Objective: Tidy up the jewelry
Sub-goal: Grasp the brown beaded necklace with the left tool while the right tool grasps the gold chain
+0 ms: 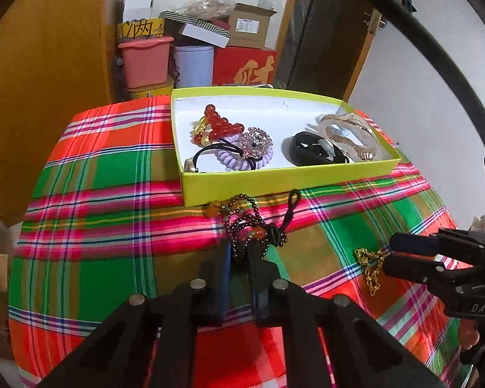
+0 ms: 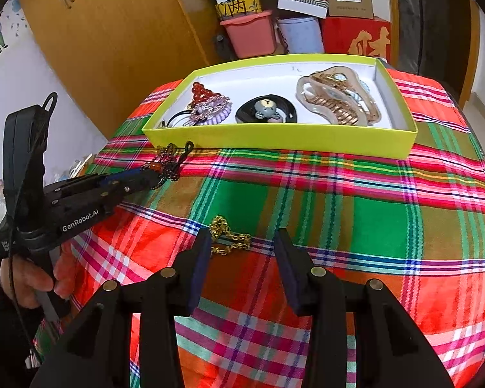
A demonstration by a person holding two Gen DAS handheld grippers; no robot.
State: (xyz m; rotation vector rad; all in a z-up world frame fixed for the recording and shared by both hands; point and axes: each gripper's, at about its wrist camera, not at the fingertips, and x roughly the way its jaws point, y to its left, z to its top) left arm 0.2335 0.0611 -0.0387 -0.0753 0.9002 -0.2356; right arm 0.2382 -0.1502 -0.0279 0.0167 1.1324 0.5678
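L tongs (image 1: 239, 252) on bead string (image 1: 247, 226), box edge (image 1: 274, 181) adjacent.

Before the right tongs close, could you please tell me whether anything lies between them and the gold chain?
Nothing visible does: the right tongs stand open over bare plaid cloth, with the gold chain just beyond the left finger.

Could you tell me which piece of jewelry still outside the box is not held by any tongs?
The gold chain, loose on the cloth; the dark beaded bracelet is pinched by the left tongs.

Both wrist views look low and close across the plaid tablecloth (image 1: 113, 168); both share the yellow-green box (image 2: 274, 139).
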